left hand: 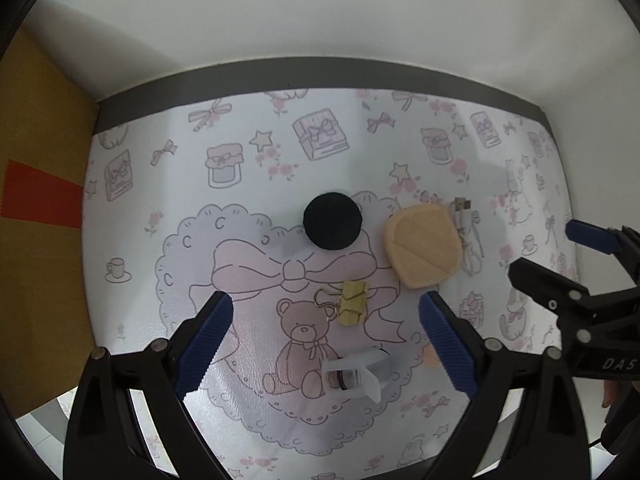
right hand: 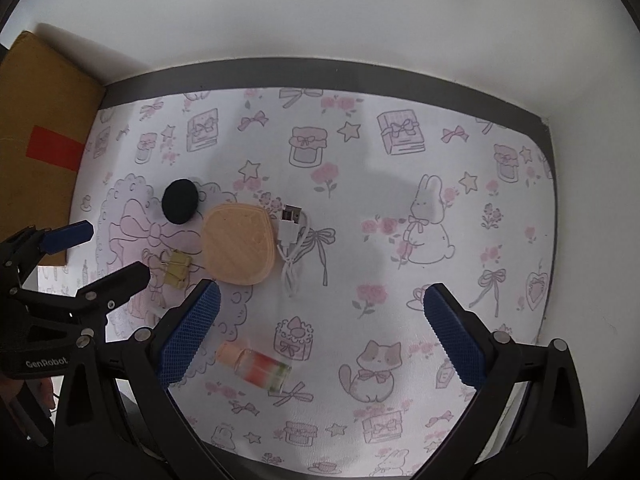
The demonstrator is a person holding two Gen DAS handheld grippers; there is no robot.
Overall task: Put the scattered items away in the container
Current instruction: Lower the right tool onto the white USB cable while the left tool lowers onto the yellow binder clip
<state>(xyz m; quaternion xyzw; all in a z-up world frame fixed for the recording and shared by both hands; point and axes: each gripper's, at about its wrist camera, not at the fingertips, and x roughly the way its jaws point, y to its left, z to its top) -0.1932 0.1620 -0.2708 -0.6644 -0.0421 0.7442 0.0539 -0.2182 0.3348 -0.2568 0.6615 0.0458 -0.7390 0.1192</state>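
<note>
Both the left gripper (left hand: 326, 344) and right gripper (right hand: 322, 334) were held spread and empty. The binder clips (left hand: 352, 304) lay nearest; a centred, vertical descent was advised. No container was identified.

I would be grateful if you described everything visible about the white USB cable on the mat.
The white USB cable lies loosely coiled on the patterned mat, its metal plug pointing toward the far wall. It looks like smooth, flexible plastic. It sits right beside the peach-coloured case, on that case's right; whether they touch is unclear. Neither hand-held gripper holds it.
</note>
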